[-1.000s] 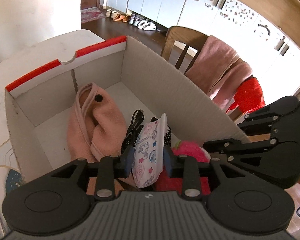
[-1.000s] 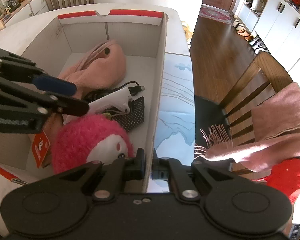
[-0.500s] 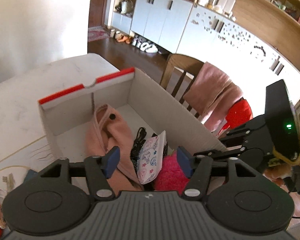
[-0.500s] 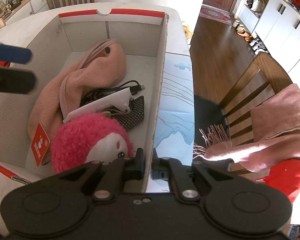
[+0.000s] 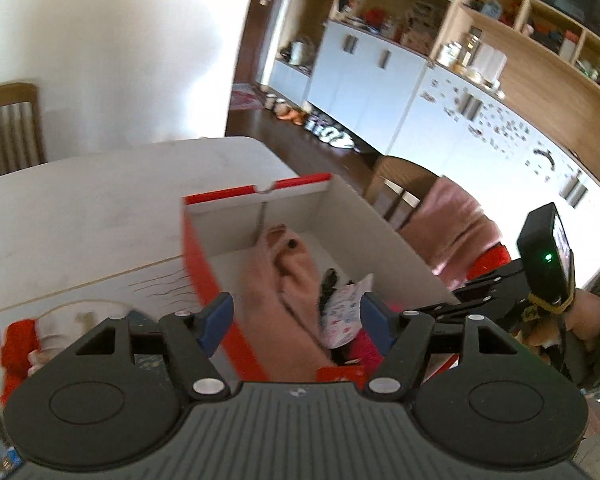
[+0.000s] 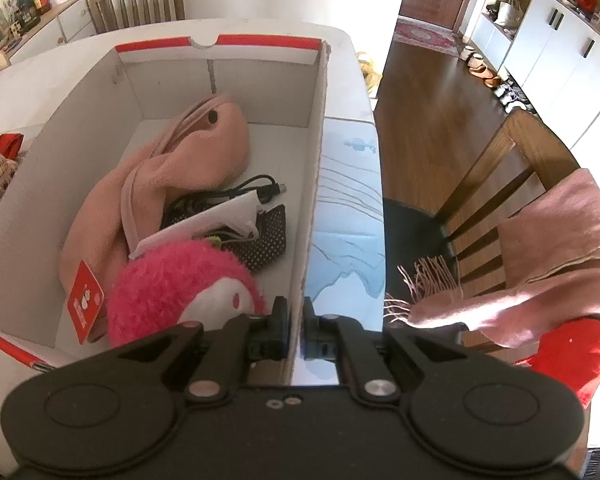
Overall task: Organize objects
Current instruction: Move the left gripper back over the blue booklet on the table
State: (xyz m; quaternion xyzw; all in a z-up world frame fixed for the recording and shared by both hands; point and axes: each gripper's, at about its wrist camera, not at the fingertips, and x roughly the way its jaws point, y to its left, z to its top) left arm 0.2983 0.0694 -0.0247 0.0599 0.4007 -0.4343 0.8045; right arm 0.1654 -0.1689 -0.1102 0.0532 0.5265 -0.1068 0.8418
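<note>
A white cardboard box with a red rim [image 6: 316, 128] [image 5: 204, 264] stands on the table. Inside lie a pink fleece hat [image 6: 172, 168], a black cable [image 6: 256, 188], a white patterned pouch [image 6: 204, 220] [image 5: 342, 312], a black dotted pouch [image 6: 268, 240] and a pink plush toy [image 6: 180, 284]. My right gripper [image 6: 296, 332] is shut on the box's right wall near its front corner. My left gripper [image 5: 296, 316] is open and empty, held above the box's near left side.
A red item [image 5: 16, 348] and small clutter lie on the white table [image 5: 80, 208] left of the box. A wooden chair [image 6: 492, 184] draped with a pink scarf [image 6: 560, 248] stands right of the table. Another chair [image 6: 140, 0] is at the far side.
My left gripper let go of the white patterned pouch, opened wide and lifted up and back out of the box. The pouch stays in the box. My right gripper has not moved.
</note>
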